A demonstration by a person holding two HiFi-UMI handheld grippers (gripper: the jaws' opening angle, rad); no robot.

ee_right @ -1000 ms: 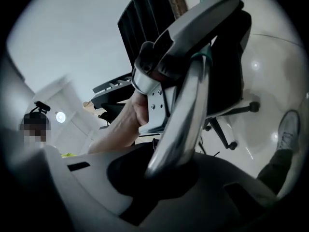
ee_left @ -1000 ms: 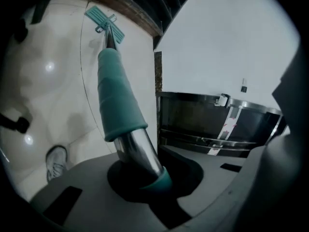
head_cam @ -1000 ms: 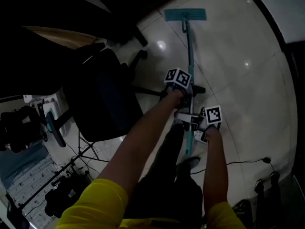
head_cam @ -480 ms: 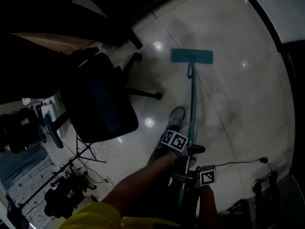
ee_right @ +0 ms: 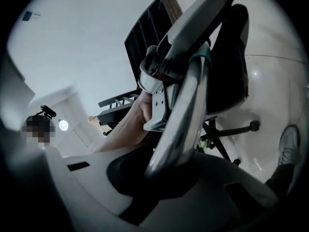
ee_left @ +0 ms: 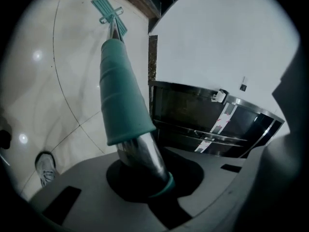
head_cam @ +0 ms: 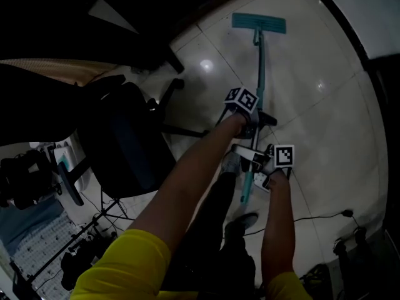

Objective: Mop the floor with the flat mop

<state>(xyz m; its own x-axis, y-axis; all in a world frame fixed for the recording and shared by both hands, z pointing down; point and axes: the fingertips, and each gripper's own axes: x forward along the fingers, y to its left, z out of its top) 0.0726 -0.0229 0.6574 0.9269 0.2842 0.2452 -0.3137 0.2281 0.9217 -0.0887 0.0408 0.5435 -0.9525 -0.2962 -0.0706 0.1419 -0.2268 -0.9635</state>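
Note:
The flat mop lies with its teal head (head_cam: pixel 259 22) on the pale tiled floor (head_cam: pixel 312 105) at the far end, and its pole (head_cam: pixel 257 74) runs back toward me. My left gripper (head_cam: pixel 252 124) is shut on the pole higher up, just behind the teal sleeve (ee_left: pixel 120 95). The mop head (ee_left: pixel 108 11) shows far off along the pole in the left gripper view. My right gripper (head_cam: pixel 259 167) is shut on the bare metal pole (ee_right: pixel 181 115) nearer the pole's end. The left gripper (ee_right: pixel 164 76) shows just ahead in the right gripper view.
A black office chair (head_cam: pixel 128 142) stands left of the pole, its wheeled base (head_cam: pixel 181 130) close to my arms. A cable (head_cam: pixel 319 216) lies on the floor at lower right. Stands and gear (head_cam: pixel 81 242) crowd the lower left. A dark steel-trimmed cabinet (ee_left: pixel 212 120) lines the wall.
The mop head was pulled back toward me half a second ago; now it is pushed out far across the tiles again, both grippers travelling forward with the pole.

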